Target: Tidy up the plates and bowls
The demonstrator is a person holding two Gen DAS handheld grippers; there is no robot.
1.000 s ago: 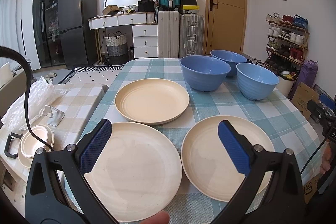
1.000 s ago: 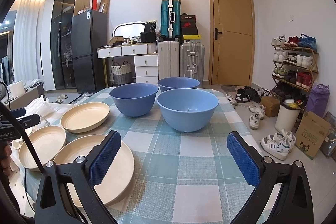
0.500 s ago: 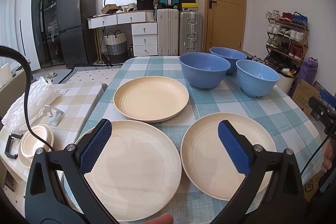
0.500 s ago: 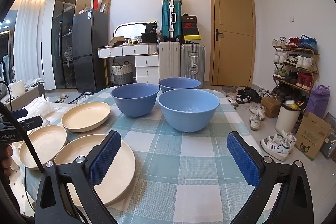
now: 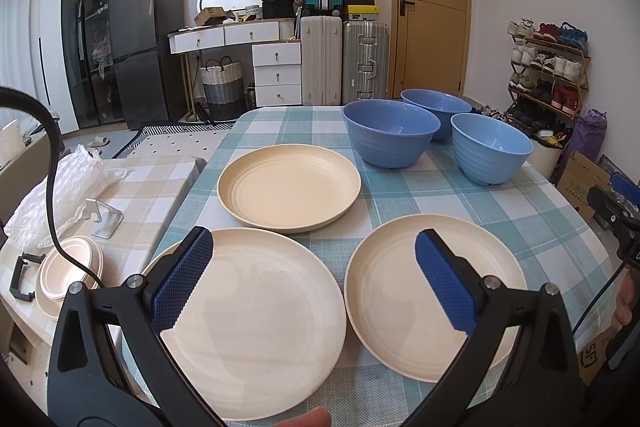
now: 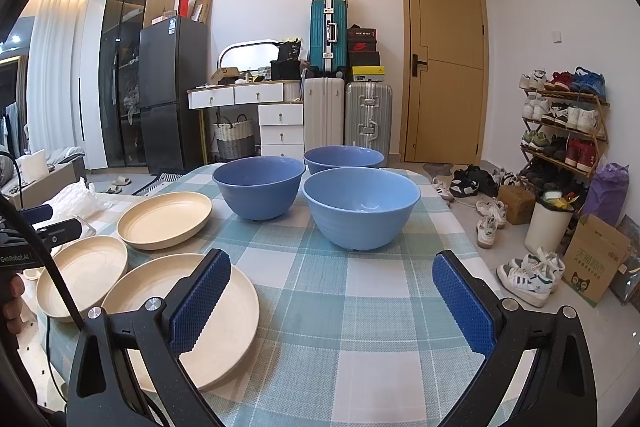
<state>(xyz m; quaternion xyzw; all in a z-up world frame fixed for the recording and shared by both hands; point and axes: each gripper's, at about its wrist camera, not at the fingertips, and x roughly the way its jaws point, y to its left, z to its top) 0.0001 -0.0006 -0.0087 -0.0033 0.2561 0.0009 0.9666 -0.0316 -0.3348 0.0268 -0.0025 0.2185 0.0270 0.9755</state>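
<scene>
Your right gripper (image 6: pixel 332 297) wide open, empty, above checked tablecloth (image 6: pixel 360 327). Three blue bowls (image 6: pixel 361 211) clustered ahead of you; three cream plates (image 6: pixel 165 214) lying separate at left.

Matt plates (image 5: pixel 288 187), woven cloth tablecloth (image 6: pixel 360 307)

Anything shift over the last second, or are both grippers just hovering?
Almost nothing. The left gripper drifted slightly, so the three cream plates and three blue bowls sit marginally lower in its view. The right gripper eased forward a touch. Both stay open and empty; no dish moved on the table.
</scene>
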